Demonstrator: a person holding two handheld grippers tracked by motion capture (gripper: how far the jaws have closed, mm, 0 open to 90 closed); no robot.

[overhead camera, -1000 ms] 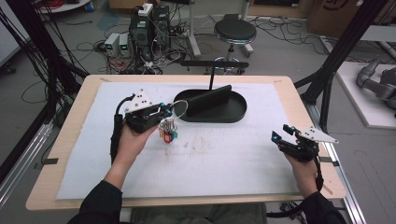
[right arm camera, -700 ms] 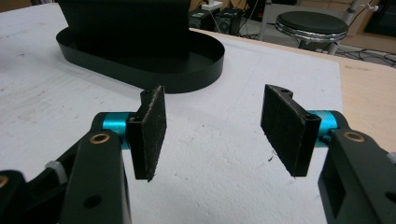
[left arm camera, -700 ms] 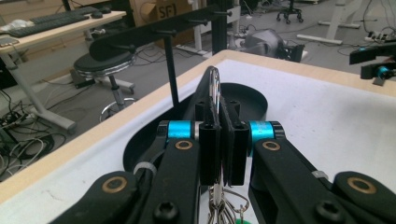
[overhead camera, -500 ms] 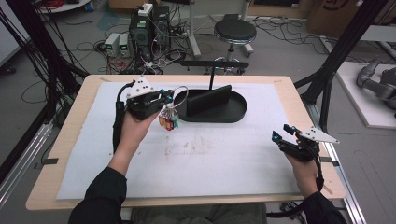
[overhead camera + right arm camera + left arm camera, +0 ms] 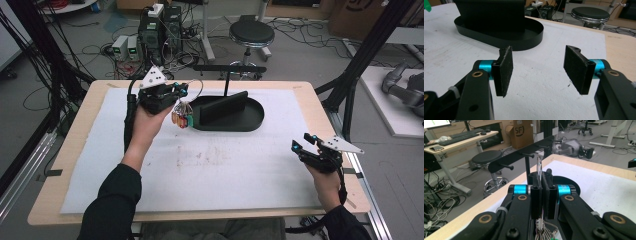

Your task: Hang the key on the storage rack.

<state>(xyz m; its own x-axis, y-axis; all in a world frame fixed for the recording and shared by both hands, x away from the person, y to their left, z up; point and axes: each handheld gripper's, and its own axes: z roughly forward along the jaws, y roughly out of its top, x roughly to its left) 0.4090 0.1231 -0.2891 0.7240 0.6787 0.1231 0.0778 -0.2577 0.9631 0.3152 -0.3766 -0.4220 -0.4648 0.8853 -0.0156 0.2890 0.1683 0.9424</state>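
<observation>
Cables, a round stool (image 5: 251, 33) and some electronics boxes clutter the floor behind the wooden table (image 5: 65, 150), which has a white foam sheet (image 5: 240, 165) laid over most of it. At the far middle of the sheet sits a black oval tray (image 5: 250, 121) with an upright rack of pegs (image 5: 524, 155) rising out of it.

Left forearm reaches in long from the bottom, dark sleeve pushed forward, wrist cocked so the left gripper (image 5: 172, 95) is lifted off the sheet and aimed at the tray's left end. Its jaws are squeezed tight on a metal key ring (image 5: 539, 165); the loop pokes up between the pads and the bunch of keys with coloured tags (image 5: 181, 116) dangles underneath, clear of the sheet, just beside the tray's rim. Through the left gripper view the ring lines up near the pegs but isn't touching any.

Right hand sits low near the right edge of the table, right gripper (image 5: 306, 142) resting there, jaws spread apart with nothing between them
</observation>
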